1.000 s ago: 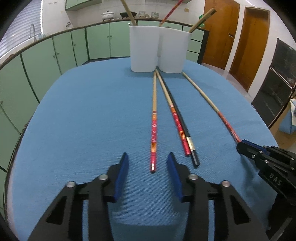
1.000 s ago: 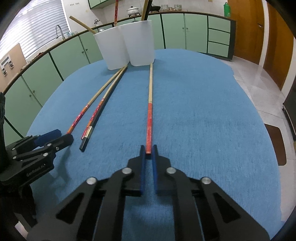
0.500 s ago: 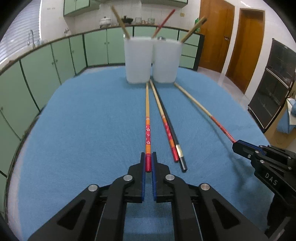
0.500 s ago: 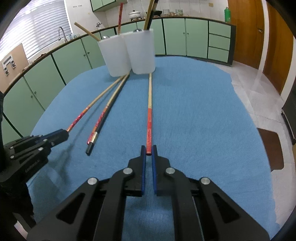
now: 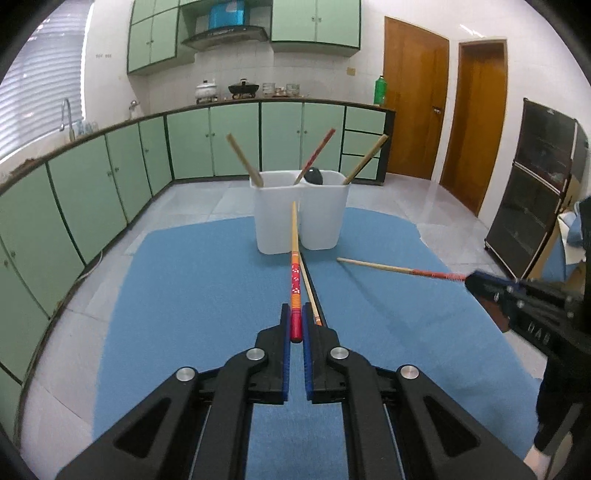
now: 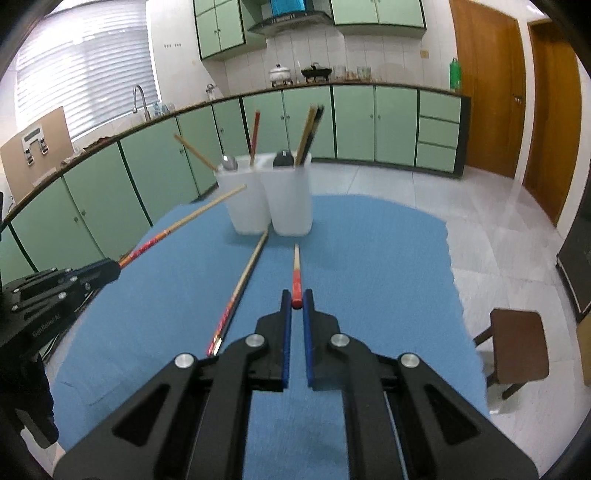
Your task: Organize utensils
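Mint-green base cabinets (image 5: 110,184) curve beneath a dark countertop (image 6: 369,84); matching wall cabinets (image 5: 314,18) flank a range hood (image 5: 225,35); white tiled wall (image 5: 314,74); window blinds (image 6: 81,62) glow; brown wooden doors (image 5: 413,103); pale tiled floor (image 6: 498,229); a brown stool (image 6: 517,347).

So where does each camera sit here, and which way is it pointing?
Left wrist: rides the left tongs, looking along the chopstick they grip toward two white holders; the right tongs show at right.
Right wrist: rides the right tongs, gripping a red-ended chopstick, facing the same holders; the left tongs show at left.
Shared: holders, blue mat, green cabinets, two loose chopsticks lying on the mat.
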`<move>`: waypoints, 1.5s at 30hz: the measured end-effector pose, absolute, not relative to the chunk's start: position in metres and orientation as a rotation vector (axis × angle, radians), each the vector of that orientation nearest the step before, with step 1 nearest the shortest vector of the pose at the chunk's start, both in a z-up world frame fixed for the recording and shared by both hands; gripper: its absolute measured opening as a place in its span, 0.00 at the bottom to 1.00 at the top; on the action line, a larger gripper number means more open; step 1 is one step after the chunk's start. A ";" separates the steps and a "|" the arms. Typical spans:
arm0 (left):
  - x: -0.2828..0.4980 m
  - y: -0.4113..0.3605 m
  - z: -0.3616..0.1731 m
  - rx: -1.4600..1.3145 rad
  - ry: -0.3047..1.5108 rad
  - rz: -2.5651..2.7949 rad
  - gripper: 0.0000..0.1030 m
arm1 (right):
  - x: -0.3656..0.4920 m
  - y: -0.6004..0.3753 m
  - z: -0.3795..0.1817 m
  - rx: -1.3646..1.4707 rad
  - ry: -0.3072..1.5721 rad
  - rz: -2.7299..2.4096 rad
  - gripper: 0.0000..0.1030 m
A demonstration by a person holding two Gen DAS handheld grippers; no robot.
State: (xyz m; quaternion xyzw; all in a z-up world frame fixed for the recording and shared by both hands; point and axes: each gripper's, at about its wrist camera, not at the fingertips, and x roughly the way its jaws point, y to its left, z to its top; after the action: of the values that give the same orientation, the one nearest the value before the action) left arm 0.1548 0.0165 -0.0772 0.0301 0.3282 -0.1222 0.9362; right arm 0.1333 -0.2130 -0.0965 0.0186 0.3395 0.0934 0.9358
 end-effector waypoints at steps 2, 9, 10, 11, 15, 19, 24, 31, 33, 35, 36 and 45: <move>0.156 0.016 -0.081 0.057 0.687 -0.258 0.06 | 0.132 -0.212 -0.095 0.043 0.693 0.195 0.05; 0.166 0.023 -0.138 0.002 0.809 -0.253 0.06 | 0.123 -0.201 -0.136 0.022 0.788 0.170 0.05; 0.166 0.026 -0.146 -0.008 0.825 -0.252 0.06 | 0.122 -0.199 -0.141 0.011 0.796 0.163 0.05; 0.166 0.028 -0.154 -0.013 0.836 -0.249 0.06 | 0.121 -0.197 -0.151 -0.002 0.817 0.158 0.05; 0.166 0.030 -0.175 -0.022 0.869 -0.256 0.06 | 0.121 -0.194 -0.180 -0.001 0.878 0.142 0.05; 0.166 0.034 -0.191 -0.039 0.907 -0.257 0.08 | 0.123 -0.192 -0.200 0.000 0.914 0.137 0.05; 0.158 0.036 -0.196 -0.034 0.910 -0.272 0.20 | 0.122 -0.193 -0.205 0.013 0.922 0.132 0.05; 0.150 0.029 -0.198 0.000 0.896 -0.273 0.25 | 0.126 -0.196 -0.206 0.030 0.922 0.128 0.05; 0.151 0.028 -0.198 0.002 0.893 -0.272 0.24 | 0.126 -0.197 -0.206 0.035 0.923 0.128 0.05; 0.152 0.028 -0.198 0.002 0.892 -0.268 0.23 | 0.126 -0.197 -0.207 0.037 0.923 0.129 0.05; 0.153 0.027 -0.198 0.003 0.891 -0.265 0.21 | 0.126 -0.197 -0.207 0.039 0.923 0.129 0.05; 0.155 0.025 -0.199 0.014 0.890 -0.248 0.06 | 0.126 -0.196 -0.206 0.044 0.922 0.129 0.05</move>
State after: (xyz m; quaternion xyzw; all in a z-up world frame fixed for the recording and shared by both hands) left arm 0.1554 0.0254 -0.1986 0.0066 0.4295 -0.1199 0.8950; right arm 0.1264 -0.1962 -0.2063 0.0211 0.4444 0.0622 0.8934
